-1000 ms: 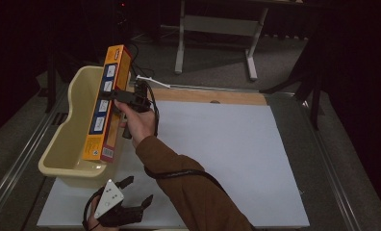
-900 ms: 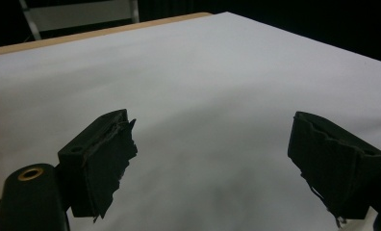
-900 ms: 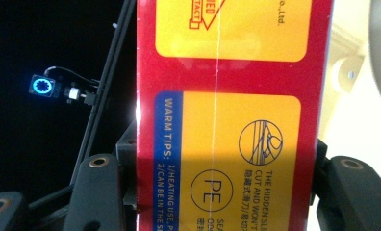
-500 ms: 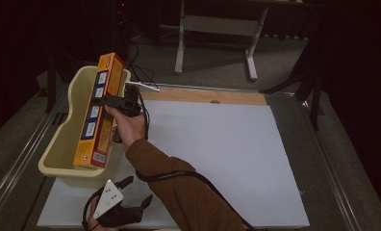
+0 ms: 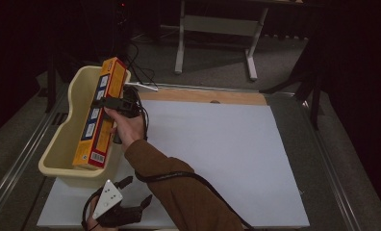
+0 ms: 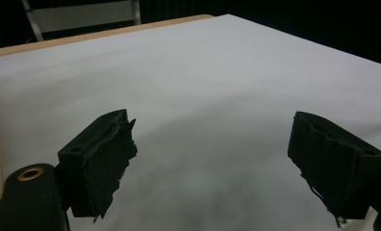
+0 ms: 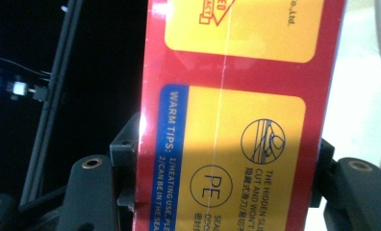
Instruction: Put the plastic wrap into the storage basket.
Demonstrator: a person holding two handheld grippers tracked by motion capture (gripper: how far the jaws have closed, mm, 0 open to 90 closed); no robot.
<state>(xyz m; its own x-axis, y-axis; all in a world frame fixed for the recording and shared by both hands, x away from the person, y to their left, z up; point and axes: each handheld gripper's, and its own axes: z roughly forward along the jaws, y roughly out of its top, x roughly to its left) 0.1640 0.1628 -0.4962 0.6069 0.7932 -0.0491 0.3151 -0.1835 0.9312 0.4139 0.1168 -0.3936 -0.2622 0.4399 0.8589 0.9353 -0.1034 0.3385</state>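
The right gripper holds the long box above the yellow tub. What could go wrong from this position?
1. The right gripper clamps the long box near its middle only, so it might pivot or slip between the jaws.
2. The box's lower end sits close to the near wall of the tub; it could catch on the rim instead of going inside.
3. The left gripper rests open, too far away to help.

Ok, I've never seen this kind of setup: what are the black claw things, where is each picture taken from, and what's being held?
No robot here: a person holds a two-jaw gripper in each hand. The high view looks down on a table covered in white. The right gripper clamps a long orange box over a cream tub at the table's left edge. The right gripper view looks along its own jaws at that box's label. The left gripper rests near the front edge, open and empty; its own view looks across bare white surface.
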